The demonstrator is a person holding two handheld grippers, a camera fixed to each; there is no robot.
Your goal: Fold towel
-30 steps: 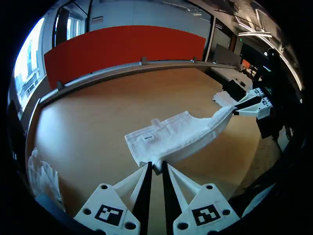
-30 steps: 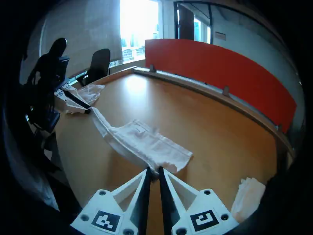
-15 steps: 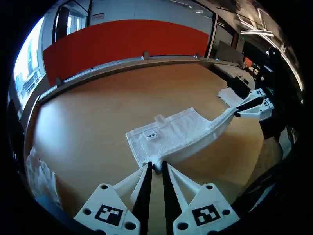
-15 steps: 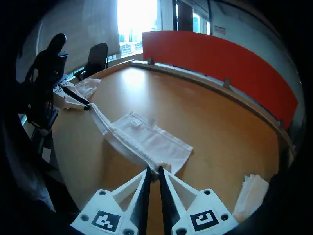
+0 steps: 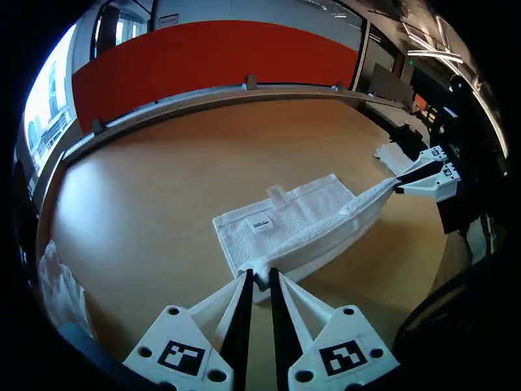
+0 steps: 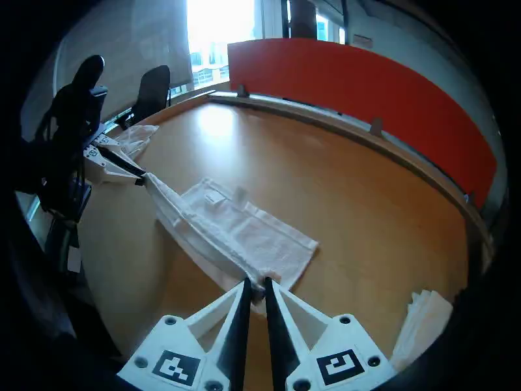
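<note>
Two tools: left tool (image 5: 260, 275) and right tool (image 6: 256, 285), one at each end of the same long edge of the towel (image 5: 296, 218).
Left tool: fingers drawn almost together, clamped on a bunched corner of the towel right at the tips.
Right tool: fingers likewise nearly closed, pinching the opposite corner. In the left gripper view it sits far to the right near the desk edge, with the cloth running into its tips.
Towel: white terry, lying mostly flat near the middle of the desk (image 5: 150, 189). The edge nearest the tools is lifted off the surface and stretched as a narrow rolled band between the two tools, while the rest lies spread out flat beyond it.
Towel details: a small white label (image 5: 260, 223) on the upward face and a short loop (image 5: 277, 193) at the far edge.
Desk: orange-brown wood with a curved outline. A red partition (image 5: 215, 58) runs along its far side.
Other cloth: a stack of white cloths (image 5: 55, 293) at the desk edge, well apart from the towel. A crumpled white cloth (image 6: 133, 137) lies just beyond the left tool in the right gripper view.
Surroundings: dark office chairs (image 6: 151, 94) by a bright window (image 6: 221, 32).
Uncertain: the lifted band may be one layer or doubled over; the distortion makes it hard to tell.
</note>
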